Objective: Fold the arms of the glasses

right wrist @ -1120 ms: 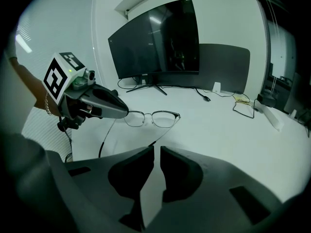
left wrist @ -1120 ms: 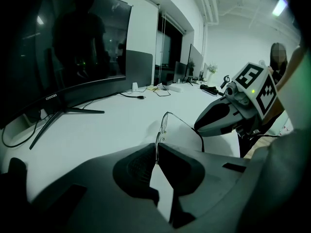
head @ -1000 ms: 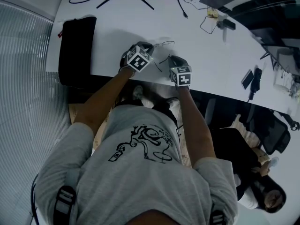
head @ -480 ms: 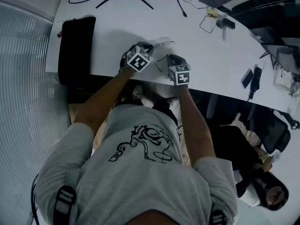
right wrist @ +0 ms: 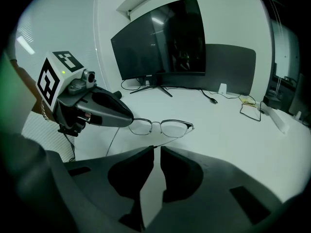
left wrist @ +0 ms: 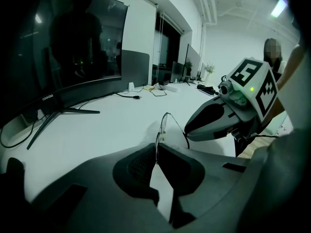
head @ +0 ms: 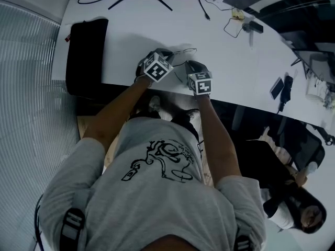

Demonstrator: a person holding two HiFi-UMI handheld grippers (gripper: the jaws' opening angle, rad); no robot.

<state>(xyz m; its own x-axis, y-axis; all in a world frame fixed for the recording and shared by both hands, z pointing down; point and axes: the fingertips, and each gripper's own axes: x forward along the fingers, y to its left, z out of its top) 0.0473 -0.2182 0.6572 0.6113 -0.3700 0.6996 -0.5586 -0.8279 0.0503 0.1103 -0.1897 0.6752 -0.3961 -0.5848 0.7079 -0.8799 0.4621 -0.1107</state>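
Note:
Thin wire-framed glasses (right wrist: 161,127) hang just above the white table (head: 131,30), held between both grippers. My left gripper (left wrist: 156,155) is shut on one end of the frame; the rim (left wrist: 162,125) rises edge-on from its jaws. One arm (right wrist: 112,142) slants down from under that gripper. My right gripper (right wrist: 157,149) is shut on the tip of the other arm, which runs back to the far hinge (right wrist: 191,126). In the head view the glasses (head: 186,50) show just beyond the two marker cubes, near the table's front edge.
A black pouch (head: 86,54) lies at the table's left end. A curved monitor (right wrist: 165,42) on a stand is at the back, with cables (head: 233,25) and a phone (head: 277,88) to the right. A seated person (head: 298,208) is at the lower right.
The right gripper has edged slightly toward the left one, with the arm tip still in it. The left gripper has hardly moved.

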